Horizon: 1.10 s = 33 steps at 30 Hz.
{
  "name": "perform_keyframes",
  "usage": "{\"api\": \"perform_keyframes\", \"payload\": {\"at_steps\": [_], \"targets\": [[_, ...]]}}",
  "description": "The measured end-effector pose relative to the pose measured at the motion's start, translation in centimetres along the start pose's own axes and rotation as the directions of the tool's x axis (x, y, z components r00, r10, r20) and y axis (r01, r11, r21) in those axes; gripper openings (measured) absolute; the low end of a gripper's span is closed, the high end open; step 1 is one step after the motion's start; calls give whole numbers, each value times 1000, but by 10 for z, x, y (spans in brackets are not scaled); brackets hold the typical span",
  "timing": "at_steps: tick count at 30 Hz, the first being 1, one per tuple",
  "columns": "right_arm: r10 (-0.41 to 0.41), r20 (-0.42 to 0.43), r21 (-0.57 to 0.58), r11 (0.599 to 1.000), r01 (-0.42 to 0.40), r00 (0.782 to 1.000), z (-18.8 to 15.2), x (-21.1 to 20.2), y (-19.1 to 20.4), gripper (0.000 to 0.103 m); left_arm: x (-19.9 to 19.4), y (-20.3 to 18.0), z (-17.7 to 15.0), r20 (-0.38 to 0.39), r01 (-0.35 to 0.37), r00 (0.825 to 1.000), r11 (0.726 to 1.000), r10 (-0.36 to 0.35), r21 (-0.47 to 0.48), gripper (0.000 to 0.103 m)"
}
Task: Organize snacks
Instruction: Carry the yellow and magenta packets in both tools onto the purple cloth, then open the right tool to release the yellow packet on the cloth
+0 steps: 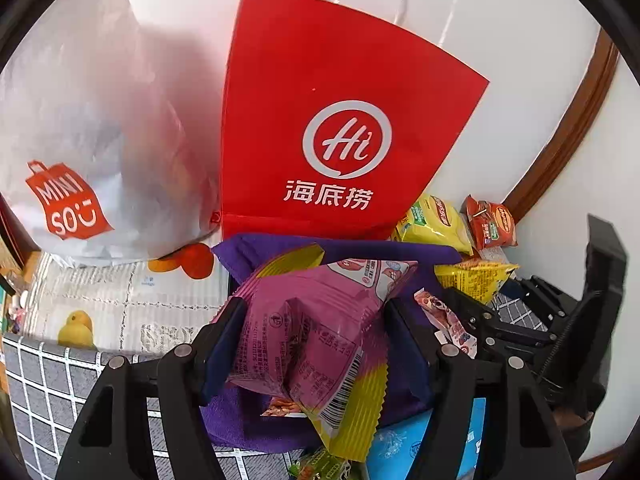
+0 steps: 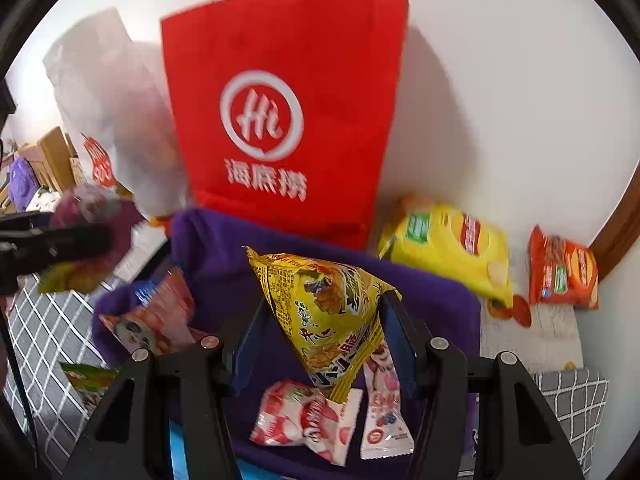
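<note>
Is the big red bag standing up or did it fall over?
Standing up. The red bag is upright against the white wall, with its handles sticking up at the top.

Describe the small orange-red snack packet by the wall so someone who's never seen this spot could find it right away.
Start at the tall red paper bag standing against the white wall. To its right lies a yellow chip bag, and further right, near the brown wooden trim, sits the orange-red packet. It is the smaller of the two and the only orange-red one.
</note>
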State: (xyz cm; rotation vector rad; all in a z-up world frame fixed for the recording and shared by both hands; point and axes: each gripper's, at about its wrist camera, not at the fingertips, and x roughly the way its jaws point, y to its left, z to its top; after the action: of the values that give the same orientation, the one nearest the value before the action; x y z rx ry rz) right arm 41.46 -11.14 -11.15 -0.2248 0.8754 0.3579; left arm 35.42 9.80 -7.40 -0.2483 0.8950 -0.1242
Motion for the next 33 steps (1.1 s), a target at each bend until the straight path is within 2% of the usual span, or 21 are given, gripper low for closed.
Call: {"api": "perform_keyframes", "payload": {"at_steps": [7, 12, 15, 19, 27, 33], "targets": [[-17, -95, -34, 999, 14, 995, -10, 17, -14, 56, 9, 11, 2, -18, -39, 999, 999, 38, -34, 69], [-31, -166, -47, 999, 24, 986, -16, 34, -8, 56, 18, 7, -1, -46, -39, 998, 999, 38, -28, 69], [-47, -140, -72, 997, 37, 989, -16, 33, 0, 56, 19, 4, -3, -47, -38, 998, 999, 38, -16, 69], [-28, -114, -79, 997, 19, 993, -15, 26, 4, 56, 20, 4, -5, -53, -33, 998, 999, 32, -19, 69], [-2, -94, -30, 1000, -1, 996, -7, 15, -4, 58, 23, 6, -5, -65, -22, 998, 999, 20, -31, 69], [-16, -23, -6, 1000, 16, 1000, -2, -7, -12, 62, 31, 4, -8, -98, 5, 995, 999, -8, -40, 69]]}}
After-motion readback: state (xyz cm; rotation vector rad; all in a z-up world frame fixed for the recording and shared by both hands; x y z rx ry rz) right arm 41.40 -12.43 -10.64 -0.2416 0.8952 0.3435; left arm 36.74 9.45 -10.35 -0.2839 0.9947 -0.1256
